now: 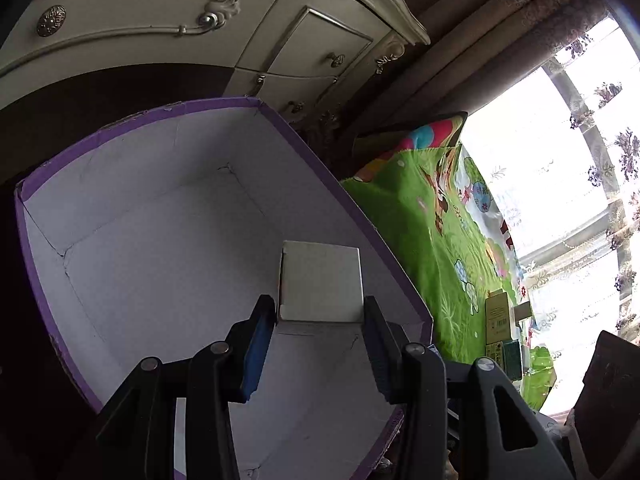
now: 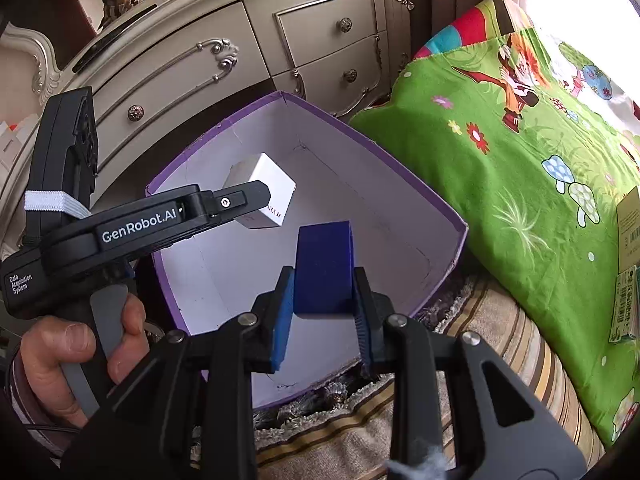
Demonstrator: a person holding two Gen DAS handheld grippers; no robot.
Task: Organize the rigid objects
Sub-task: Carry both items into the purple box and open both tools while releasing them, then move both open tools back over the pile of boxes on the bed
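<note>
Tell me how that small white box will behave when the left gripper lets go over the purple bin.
The white box looks like thin cardboard, so probably light and crushable. Its flat faces suggest it won't roll, though it may tumble onto a side. The left gripper pinches it above the purple bin.

The left gripper (image 1: 320, 312) pointed steeply downward, its jaws clamped on the two sides of a small white box (image 1: 320, 280). In the right wrist view, a bare hand (image 2: 72, 344) wrapped the left gripper's handle, with a finger on the grey trigger. The right gripper (image 2: 324, 300) also tilted downward, close beside the left one, its blue pads (image 2: 282, 320) pressed against a dark blue block (image 2: 324, 268).
</note>
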